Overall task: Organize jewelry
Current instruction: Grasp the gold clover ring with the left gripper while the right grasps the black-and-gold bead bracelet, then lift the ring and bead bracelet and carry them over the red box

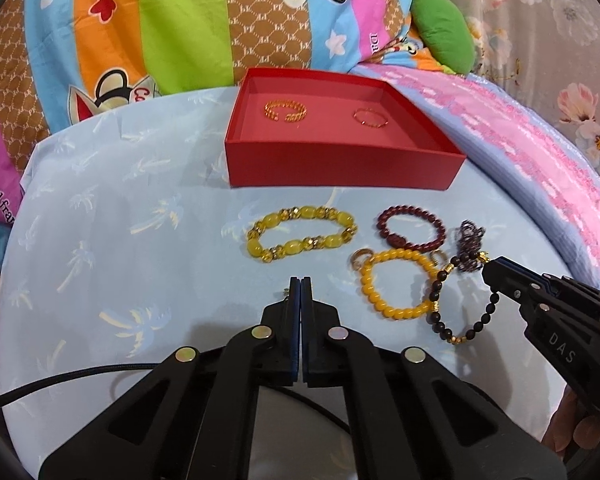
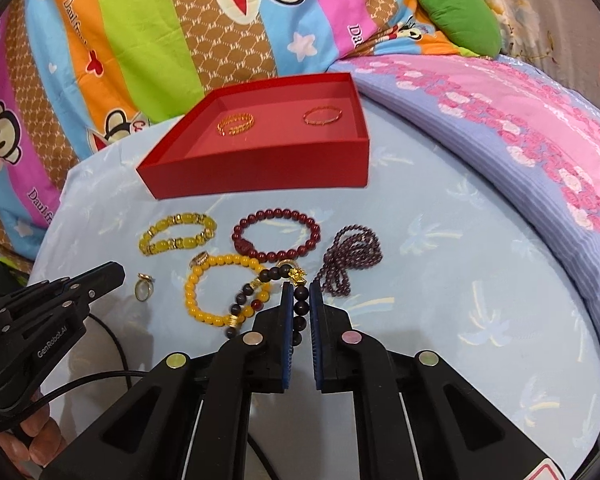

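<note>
A red box [image 1: 340,164] [image 2: 260,176] holds two gold bangles [image 1: 286,111] [image 2: 323,116]. In front lie a yellow-green bead bracelet [image 1: 300,236] [image 2: 176,234], a dark red bead bracelet [image 1: 412,228] [image 2: 276,238], an orange bead bracelet [image 1: 396,284] [image 2: 220,292], a purple bead string [image 1: 470,248] [image 2: 350,260] and a small ring [image 2: 144,285]. My right gripper [image 2: 301,294] [image 1: 490,274] is shut on a dark bead bracelet with gold spacers [image 1: 460,308] [image 2: 300,312]. My left gripper [image 1: 301,282] [image 2: 116,274] is shut beside the ring; whether it holds it is unclear.
The jewelry lies on a light blue palm-print cloth [image 1: 120,240] [image 2: 460,280]. A colourful cartoon quilt [image 1: 140,40] is piled behind the box, a pink-and-blue blanket [image 2: 520,128] to the right, and a green cushion [image 2: 456,12] at the back right.
</note>
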